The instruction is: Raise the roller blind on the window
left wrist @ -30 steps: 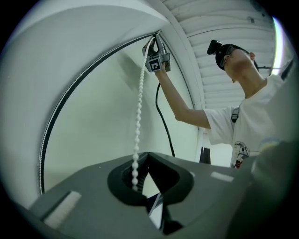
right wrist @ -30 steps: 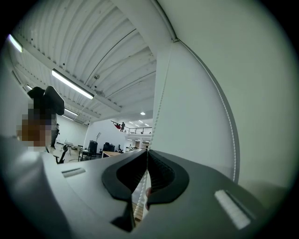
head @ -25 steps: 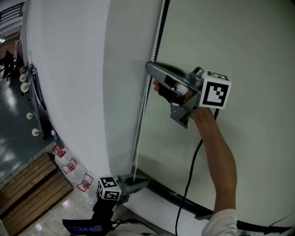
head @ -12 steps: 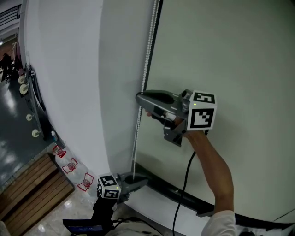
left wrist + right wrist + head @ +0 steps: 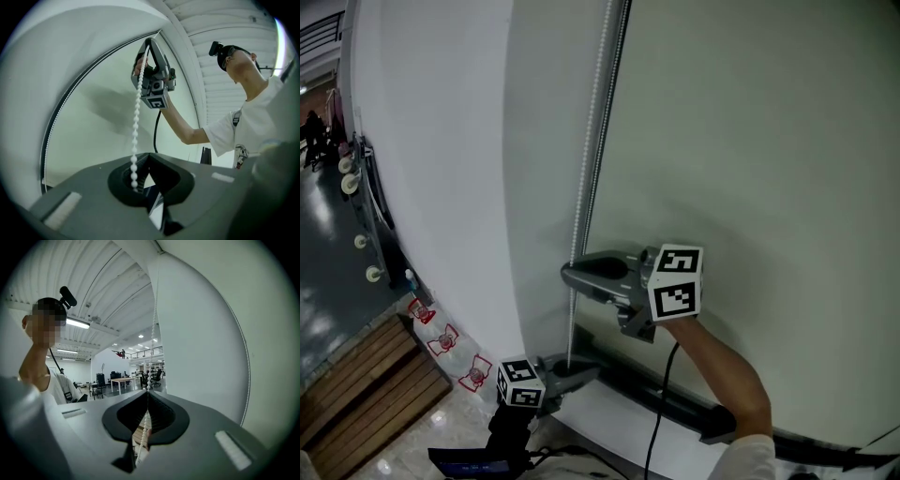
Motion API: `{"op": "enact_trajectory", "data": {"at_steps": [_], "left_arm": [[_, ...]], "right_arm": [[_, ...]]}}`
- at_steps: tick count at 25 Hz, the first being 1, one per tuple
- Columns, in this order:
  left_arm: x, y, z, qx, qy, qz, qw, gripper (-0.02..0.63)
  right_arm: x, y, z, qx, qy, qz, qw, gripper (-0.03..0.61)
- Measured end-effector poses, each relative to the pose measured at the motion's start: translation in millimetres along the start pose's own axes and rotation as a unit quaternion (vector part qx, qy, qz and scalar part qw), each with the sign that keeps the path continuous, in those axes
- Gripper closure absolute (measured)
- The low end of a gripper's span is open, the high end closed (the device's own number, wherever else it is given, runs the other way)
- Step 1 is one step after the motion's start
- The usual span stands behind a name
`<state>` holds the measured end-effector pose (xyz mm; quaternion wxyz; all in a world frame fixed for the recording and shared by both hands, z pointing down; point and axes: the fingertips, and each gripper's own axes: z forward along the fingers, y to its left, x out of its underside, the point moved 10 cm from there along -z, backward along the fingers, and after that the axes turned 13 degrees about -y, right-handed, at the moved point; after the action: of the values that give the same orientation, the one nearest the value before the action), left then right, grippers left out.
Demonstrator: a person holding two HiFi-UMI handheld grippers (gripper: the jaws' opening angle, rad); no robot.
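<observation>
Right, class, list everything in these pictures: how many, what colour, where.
bead chain: one, white, along the blind's left edge
roller blind: one, pale green, right of the bead chain
bottom bar: one, dark, at the blind's lower edge
wall: one, white, left of the blind
wooden boards: several, brown, at lower left
cable: one, black, trailing from the right tongs
right tongs: one, grey, shut on the bead chain
left tongs: one, grey, shut on the bead chain lower down
forearm: one, behind the right tongs
</observation>
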<state>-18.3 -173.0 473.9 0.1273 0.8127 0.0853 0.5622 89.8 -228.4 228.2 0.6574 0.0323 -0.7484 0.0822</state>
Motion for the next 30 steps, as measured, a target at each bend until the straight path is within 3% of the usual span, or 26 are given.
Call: {"op": "enact_trajectory", "data": {"at_steps": [9,17,19,21,23,25,30], "left_arm": [[-18,20,18,-0.013,0.0,-0.008,0.9999,0.615],[-7,3,1,-0.004,0.0,0.005,1.0,0.615],[-9,3,4,-0.003,0.001,0.006,1.0,0.615],[-9,3,5,-0.001,0.001,0.008,1.0,0.615],[-9,3,4,0.0,0.0,0.01,0.9999,0.615],[-8,3,4,0.0,-0.001,0.011,0.9999,0.615],[-4,4,0,-0.002,-0.003,0.01,0.9999,0.615]], "right_arm": [[38,-26,-13,-0.004,0.025,0.061,0.998,0.569],[92,6,-15,-0.004,0.054,0.083,0.995,0.569],[88,5,-20,-0.009,0.042,0.077,0.996,0.568],[83,4,-20,-0.011,0.044,0.041,0.998,0.563],[73,2,-18,-0.013,0.037,0.015,0.999,0.5],[52,-5,-17,-0.012,0.007,0.011,1.0,0.426],[-19,-21,-11,0.0,-0.065,-0.025,0.998,0.408]]}}
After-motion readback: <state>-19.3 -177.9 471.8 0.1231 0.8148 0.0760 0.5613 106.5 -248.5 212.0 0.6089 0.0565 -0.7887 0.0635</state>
